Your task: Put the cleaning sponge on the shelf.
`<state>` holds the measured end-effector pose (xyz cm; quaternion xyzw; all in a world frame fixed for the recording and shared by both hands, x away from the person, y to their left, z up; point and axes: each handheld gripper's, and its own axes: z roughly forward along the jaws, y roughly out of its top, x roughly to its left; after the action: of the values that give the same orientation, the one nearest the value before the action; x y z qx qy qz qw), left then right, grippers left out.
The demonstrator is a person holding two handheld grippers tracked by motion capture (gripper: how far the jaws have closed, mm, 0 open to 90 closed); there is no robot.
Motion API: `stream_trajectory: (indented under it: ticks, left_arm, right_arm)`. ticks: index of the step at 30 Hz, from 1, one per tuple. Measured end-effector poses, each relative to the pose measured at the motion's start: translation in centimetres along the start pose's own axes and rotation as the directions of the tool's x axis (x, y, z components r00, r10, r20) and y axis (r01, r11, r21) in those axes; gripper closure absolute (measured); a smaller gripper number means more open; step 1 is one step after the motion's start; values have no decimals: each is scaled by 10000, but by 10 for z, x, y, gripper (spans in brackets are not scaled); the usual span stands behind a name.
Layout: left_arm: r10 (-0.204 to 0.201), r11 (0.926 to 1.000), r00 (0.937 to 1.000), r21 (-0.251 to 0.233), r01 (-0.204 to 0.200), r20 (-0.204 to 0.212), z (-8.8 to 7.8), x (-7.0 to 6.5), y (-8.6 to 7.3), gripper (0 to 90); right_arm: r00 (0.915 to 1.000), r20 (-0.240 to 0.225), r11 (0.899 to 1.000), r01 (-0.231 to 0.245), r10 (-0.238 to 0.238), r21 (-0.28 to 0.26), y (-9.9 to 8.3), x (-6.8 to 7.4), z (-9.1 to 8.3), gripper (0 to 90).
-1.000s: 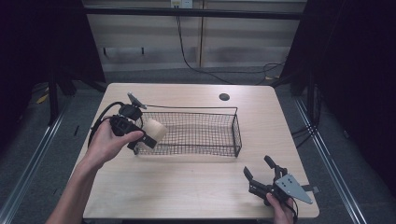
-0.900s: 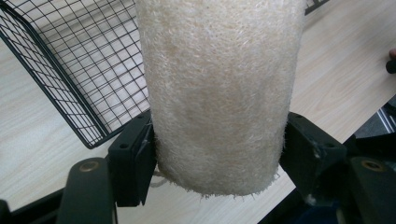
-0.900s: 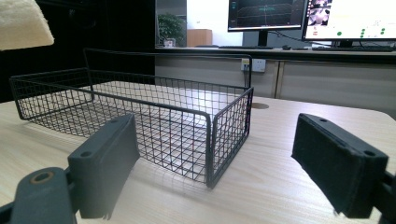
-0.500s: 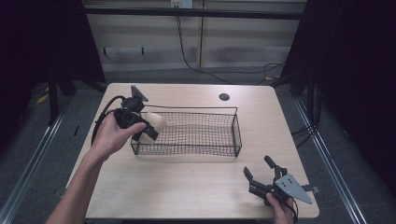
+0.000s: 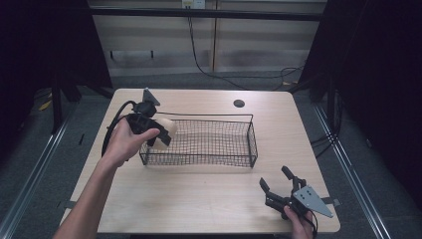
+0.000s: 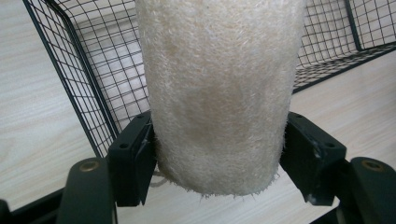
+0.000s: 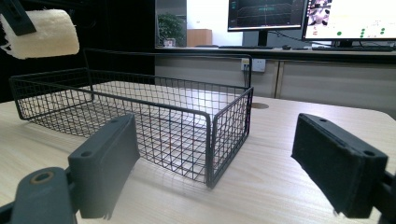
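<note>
Table evenly lit, surroundings dark; near fingers blurred; monitors glare.

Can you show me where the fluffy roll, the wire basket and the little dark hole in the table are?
fluffy roll (image 6: 219,93), left gripper view, its fuzzy side.
wire basket (image 5: 252,140), high view, its right end wall.
dark hole (image 5: 239,103), high view, its middle.

A light wooden table (image 5: 199,209) stands on grey floor (image 5: 30,164), a round cable hole (image 5: 239,103) near its far edge. Beyond, pale wall panels (image 5: 249,45) with a trailing black cable (image 5: 209,69). 2 lit monitors (image 7: 299,16) glow above the far counter.
</note>
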<state>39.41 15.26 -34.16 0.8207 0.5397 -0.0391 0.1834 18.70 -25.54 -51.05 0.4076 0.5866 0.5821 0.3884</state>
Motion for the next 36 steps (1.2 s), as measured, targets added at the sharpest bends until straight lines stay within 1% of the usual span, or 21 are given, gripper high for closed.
stream_trajectory:
  ticks: [2, 3, 5, 6, 7, 10, 11, 12, 14, 15, 16, 17, 20, 22, 25, 28, 30, 31, 36]
  left_arm:
    - [-149, 9999, 9999, -2, 149, -37, 2, 3, 2, 322]
    - [-337, 9994, 9994, -16, 337, -84, 3, 4, 3, 322]
    - [-543, 9985, 9984, -14, 543, -155, 6, 5, 5, 322]
    - [-506, 9987, 9986, 47, 507, -154, 7, 5, 5, 322]
    - [-585, 9983, 9982, 67, 586, -95, 9, 5, 6, 322]
    - [-608, 9981, 9980, 111, 610, -154, 12, 5, 7, 322]
    - [-661, 9977, 9977, 113, 663, -176, 16, 6, 8, 322]
    - [-754, 9970, 9971, 159, 756, -113, 18, 6, 9, 322]
    - [-783, 9968, 9968, 157, 786, -178, 20, 7, 9, 322]
    - [-865, 9960, 9959, 202, 870, -282, 24, 7, 9, 322]
    - [-865, 9960, 9959, 202, 870, -282, 24, 7, 9, 322]
    - [-1003, 9947, 9947, 192, 1008, -233, 27, 7, 9, 322]
    - [-1007, 9944, 9943, 296, 1017, -336, 30, 9, 9, 321]
    - [-1113, 9929, 9926, 357, 1131, -490, 35, 11, 10, 322]
    - [-1198, 9917, 9915, 418, 1220, -504, 40, 12, 9, 322]
    - [-1323, 9899, 9891, 421, 1351, -640, 44, 14, 9, 322]
    - [-1367, 9891, 9884, 456, 1398, -657, 47, 16, 9, 321]
    - [-1456, 9876, 9871, 488, 1490, -671, 49, 17, 9, 321]
    - [-1616, 9846, 9829, 526, 1666, -887, 54, 19, 8, 321]
  right_arm:
    - [10000, 2, 10000, 51, -51, 9, 0, 0, 0, 138]
    - [10000, 2, 10000, 37, -37, 5, 0, 0, 0, 138]
    - [10000, -1, 10000, 4, -4, -3, 0, 0, 0, 138]
    - [10000, 12, 10000, 10, -10, -2, 0, 0, 0, 138]
    - [10000, -12, 10000, 23, -23, 1, 0, 0, 0, 138]
    - [10000, -15, 10000, 15, -15, 9, 0, 0, 0, 138]
    - [10000, -14, 10000, 54, -54, 10, 0, 0, 0, 138]
    - [10000, -10, 10000, 58, -58, 10, 0, 0, 0, 138]
    - [10000, -20, 10000, 55, -55, 13, 0, 0, 0, 138]
    - [10000, -17, 10000, 26, -26, 6, 0, 0, 0, 138]
    - [10000, -17, 10000, 26, -26, 6, 0, 0, 0, 138]
    - [10000, -28, 10000, 27, -27, 16, 0, 0, 0, 138]
    - [10000, -1, 10000, 55, -55, 17, 0, 0, 0, 138]
    - [10000, -4, 10000, 64, -64, 16, 0, 0, 0, 138]
    - [10000, 0, 10000, 66, -66, 17, 0, 0, 0, 138]
    - [10000, 9, 10000, 89, -89, 40, 0, 0, 0, 138]
    - [10000, -1, 10000, 74, -74, 9, 0, 0, 0, 138]
    - [10000, -4, 10000, 69, -69, 6, 0, 0, 0, 138]
    - [10000, -13, 10000, 65, -65, 16, 0, 0, 0, 138]
